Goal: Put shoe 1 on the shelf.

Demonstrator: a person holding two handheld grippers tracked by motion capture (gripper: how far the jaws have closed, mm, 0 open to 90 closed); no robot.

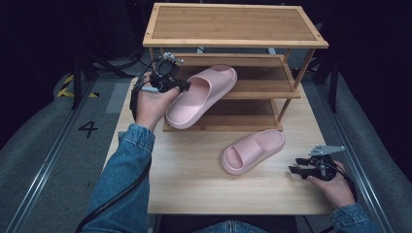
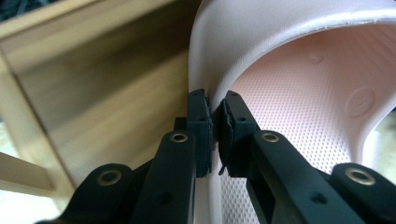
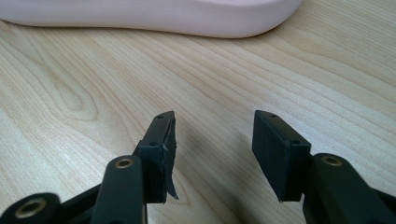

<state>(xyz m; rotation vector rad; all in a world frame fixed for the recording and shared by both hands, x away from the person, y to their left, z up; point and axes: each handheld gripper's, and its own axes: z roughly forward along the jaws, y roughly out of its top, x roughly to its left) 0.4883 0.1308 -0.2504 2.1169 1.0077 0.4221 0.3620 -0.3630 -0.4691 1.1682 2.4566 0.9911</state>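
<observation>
My left gripper [image 1: 183,87] is shut on the strap edge of a pink slipper [image 1: 201,94], held tilted at the front of the wooden rack [image 1: 233,36], its heel over the middle shelf [image 1: 265,85]. In the left gripper view the pads pinch the slipper's strap [image 2: 243,42] at my left gripper [image 2: 215,112]. A second pink slipper [image 1: 252,150] lies on the table [image 1: 194,179] in front of the rack. My right gripper [image 1: 293,170] rests low at the table's right, open and holding nothing. In the right gripper view my right gripper [image 3: 212,123] faces that slipper's sole edge [image 3: 154,16].
The three-tier wooden rack stands at the table's far side, its top shelf bare. Its bottom shelf [image 1: 243,116] lies under the held slipper. Grey floor with a painted number [image 1: 88,128] runs along the left. A person's denim sleeve [image 1: 121,184] comes in from the bottom left.
</observation>
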